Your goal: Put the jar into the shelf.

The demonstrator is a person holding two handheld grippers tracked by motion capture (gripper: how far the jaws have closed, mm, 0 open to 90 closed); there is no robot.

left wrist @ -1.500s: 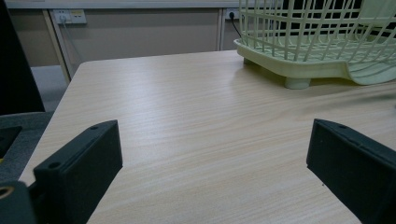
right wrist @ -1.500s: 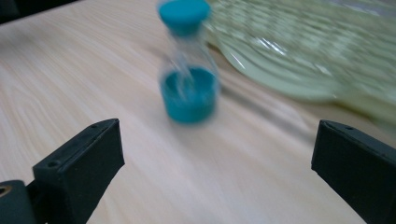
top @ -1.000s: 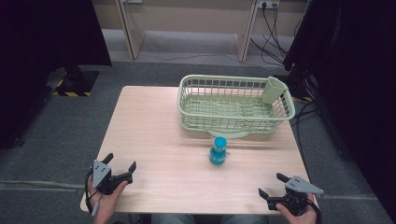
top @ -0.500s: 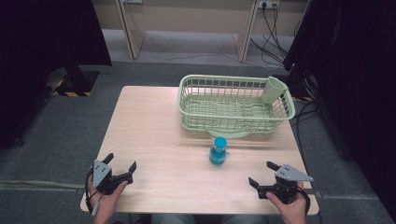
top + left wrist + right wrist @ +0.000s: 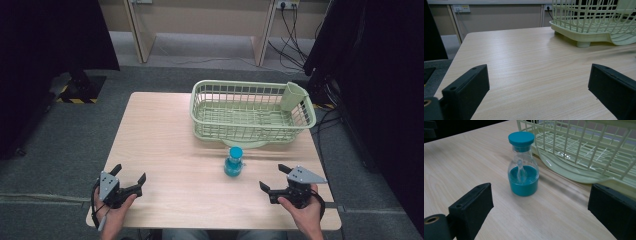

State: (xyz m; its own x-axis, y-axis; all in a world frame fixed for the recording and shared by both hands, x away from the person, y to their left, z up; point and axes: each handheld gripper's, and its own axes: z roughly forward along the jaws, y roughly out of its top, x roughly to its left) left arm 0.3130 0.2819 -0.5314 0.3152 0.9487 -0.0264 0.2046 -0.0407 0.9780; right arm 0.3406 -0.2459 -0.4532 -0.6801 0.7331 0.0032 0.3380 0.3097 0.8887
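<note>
A small clear bottle (image 5: 233,161) with a teal cap and teal liquid stands upright on the wooden table (image 5: 165,135), just in front of a pale green wire basket (image 5: 250,110). In the right gripper view the bottle (image 5: 522,167) stands a short way ahead of the open jaws, a little left of centre. My right gripper (image 5: 274,178) is open, to the right of the bottle and nearer the table's front edge. My left gripper (image 5: 130,174) rests open at the front left with bare tabletop between its jaws.
The basket (image 5: 594,22) carries a green cup holder (image 5: 292,96) at its right end and sits on a drip tray (image 5: 571,173). Cables (image 5: 292,30) and desk legs stand on the grey floor beyond the table. Dark curtains hang at both sides.
My right gripper has moved left and forward along the front edge towards the bottle. The left gripper, bottle and basket have stayed in place.
</note>
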